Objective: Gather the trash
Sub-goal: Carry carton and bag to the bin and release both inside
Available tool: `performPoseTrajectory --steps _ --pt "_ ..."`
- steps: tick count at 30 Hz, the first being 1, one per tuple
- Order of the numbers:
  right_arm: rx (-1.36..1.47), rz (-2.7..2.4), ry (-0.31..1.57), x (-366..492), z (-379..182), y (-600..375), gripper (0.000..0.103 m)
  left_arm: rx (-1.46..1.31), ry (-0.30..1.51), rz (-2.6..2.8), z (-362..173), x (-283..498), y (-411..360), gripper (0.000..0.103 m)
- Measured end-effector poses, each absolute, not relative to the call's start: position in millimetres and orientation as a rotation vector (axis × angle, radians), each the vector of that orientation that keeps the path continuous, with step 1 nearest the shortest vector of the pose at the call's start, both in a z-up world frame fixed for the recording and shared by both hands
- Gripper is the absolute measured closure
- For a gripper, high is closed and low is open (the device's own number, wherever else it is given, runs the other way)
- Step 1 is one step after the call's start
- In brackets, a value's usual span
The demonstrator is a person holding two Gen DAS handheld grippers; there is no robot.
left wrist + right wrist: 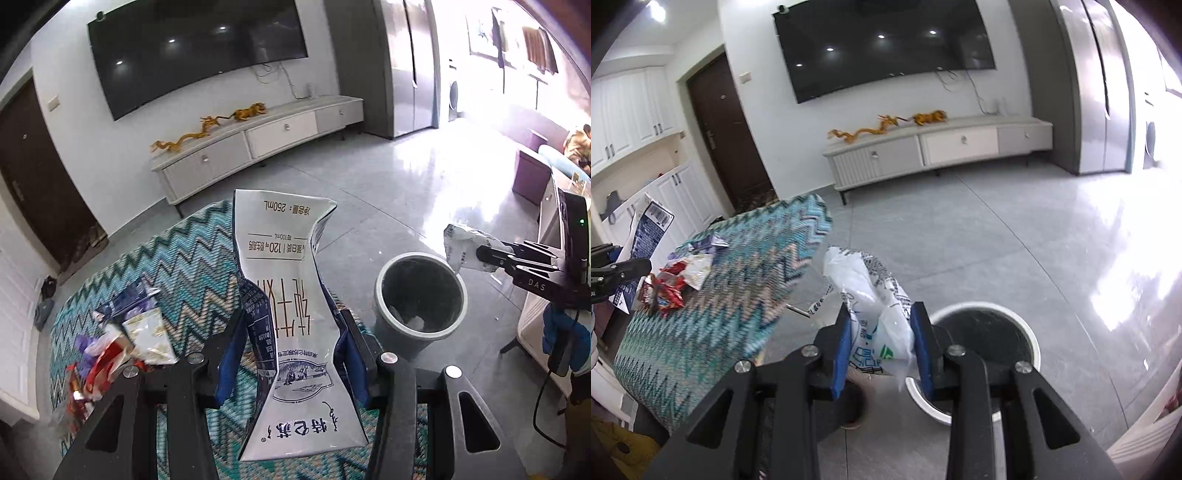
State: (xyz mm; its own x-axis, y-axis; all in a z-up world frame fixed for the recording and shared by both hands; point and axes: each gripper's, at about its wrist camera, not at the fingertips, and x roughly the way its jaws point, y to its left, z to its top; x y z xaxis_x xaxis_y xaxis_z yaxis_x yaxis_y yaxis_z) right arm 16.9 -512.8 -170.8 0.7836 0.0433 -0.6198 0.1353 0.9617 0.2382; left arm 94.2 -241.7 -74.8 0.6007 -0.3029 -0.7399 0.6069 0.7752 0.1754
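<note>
You're mid-haul on both sides right now, so this is the drop-off step, not picking. Your left gripper (291, 354) has its jaws closed down on a squashed white-and-blue 250 mL milk carton (291, 314), pinched around its waist between the blue pads and held upright above the zigzag teal-patterned bench (177, 258). Your right gripper (882, 347) is clamped on a crumpled white plastic bag with printed lettering (871, 295), and from the left wrist view that bag hangs just past the far rim of the round grey trash bin (419, 295) standing on the floor beside the bench. From the right wrist view the bin sits under and a bit right of the jaws, so I'd nudge that hand over the opening before letting go; the bag looks light and floppy, so it could easily drift or catch on the rim. The bin already seems to have a pale scrap at the bottom. After that, swing the carton across to the right; it's well short of the bin yet, and stiff enough that it should fall cleanly if you release over the middle. There's more to do afterwards: a heap of red, purple and white snack wrappers (110, 347) sits on the bench's left side, untouched.
</note>
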Motion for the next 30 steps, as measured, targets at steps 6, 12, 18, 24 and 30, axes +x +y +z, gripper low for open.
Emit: performPoseTrajectory --steps 6,12,18,24,30 --pt "0.363 -0.115 0.74 20 -219 -558 0.074 0.52 0.803 -0.643 -102 107 -331 0.056" --pt "0.442 -0.175 0.821 34 -272 -597 0.073 0.561 0.901 -0.718 -146 128 -412 0.056" --pt "0.491 -0.218 0.882 52 -317 -621 0.071 0.525 1.024 -0.766 -195 154 -471 0.056" --pt "0.509 -0.26 0.935 64 -349 -634 0.066 0.473 1.083 -0.806 -225 172 -497 0.042" --pt "0.502 -0.282 0.956 70 -361 -633 0.043 0.418 1.09 -0.811 -223 184 -497 0.032"
